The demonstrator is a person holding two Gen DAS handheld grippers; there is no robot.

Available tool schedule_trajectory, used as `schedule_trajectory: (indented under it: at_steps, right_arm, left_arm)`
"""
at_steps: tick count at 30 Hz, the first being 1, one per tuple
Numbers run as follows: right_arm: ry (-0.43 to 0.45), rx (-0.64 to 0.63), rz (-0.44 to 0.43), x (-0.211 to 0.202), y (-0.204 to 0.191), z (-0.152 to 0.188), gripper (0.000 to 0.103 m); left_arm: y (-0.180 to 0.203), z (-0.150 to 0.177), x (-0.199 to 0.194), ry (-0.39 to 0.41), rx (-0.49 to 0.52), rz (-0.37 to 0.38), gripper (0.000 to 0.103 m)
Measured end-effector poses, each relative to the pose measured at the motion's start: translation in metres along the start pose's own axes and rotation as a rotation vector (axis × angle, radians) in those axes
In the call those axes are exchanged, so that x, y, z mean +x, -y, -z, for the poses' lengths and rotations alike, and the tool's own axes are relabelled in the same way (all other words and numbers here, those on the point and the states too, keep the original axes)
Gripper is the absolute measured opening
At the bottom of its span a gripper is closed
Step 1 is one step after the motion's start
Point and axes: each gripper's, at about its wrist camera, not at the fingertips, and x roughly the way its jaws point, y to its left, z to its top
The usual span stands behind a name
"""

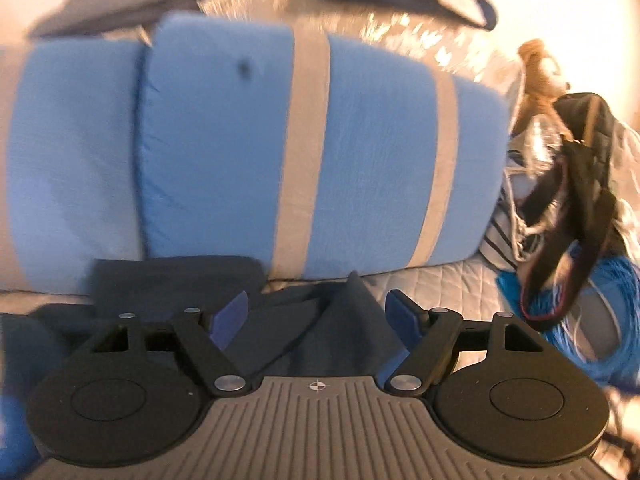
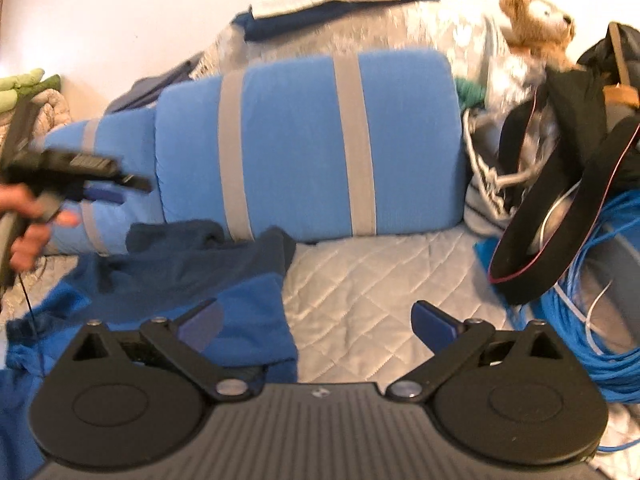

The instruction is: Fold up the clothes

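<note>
Clothes lie rumpled on the quilted bed (image 2: 360,280): a dark garment (image 2: 192,256) sits bunched at the foot of the blue cushion (image 2: 296,144), partly over a brighter blue garment (image 2: 248,320) that spreads toward you on the left. Neither one shows a clean, squared fold, so you are somewhere in the laying-out or gathering part of a fold, and the pictures do not settle which.

Your left claw (image 1: 316,320) is spread wide with dark cloth lying between its fingers, a raised ridge of fabric near the right pad, yet nothing is pinched. Your right claw (image 2: 316,328) is likewise spread and holds nothing; its left finger hangs over the blue garment's edge, its right finger over bare quilt.

Any grasp now calls for a claw to close on a single edge or corner, not on a heap. Keep clear of the black bag (image 2: 560,184) and the blue cable (image 2: 592,320) crowding the right side, and mind the blur: both views are soft
</note>
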Motion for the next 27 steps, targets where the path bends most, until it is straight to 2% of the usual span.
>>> schedule_trajectory:
  at_steps: [1, 3, 16, 22, 27]
  right_arm:
    - [0.007, -0.003, 0.002, -0.008, -0.005, -0.005, 0.103]
    - [0.03, -0.011, 0.009, -0.024, -0.014, -0.016, 0.103]
    - [0.063, 0.068, 0.031, -0.084, -0.033, -0.066, 0.103]
    - [0.06, 0.057, 0.051, -0.086, -0.044, -0.085, 0.103]
    - [0.129, 0.058, 0.054, -0.1, -0.051, -0.113, 0.103]
  left_arm:
    - [-0.006, 0.006, -0.017, 0.021, 0.012, -0.018, 0.076]
    - [-0.001, 0.01, -0.027, 0.032, 0.016, -0.027, 0.076]
    - [-0.017, 0.022, -0.116, 0.072, -0.064, 0.021, 0.076]
    - [-0.02, 0.008, -0.148, 0.127, -0.084, 0.026, 0.076]
    - [-0.027, -0.012, -0.183, 0.181, -0.118, 0.054, 0.076]
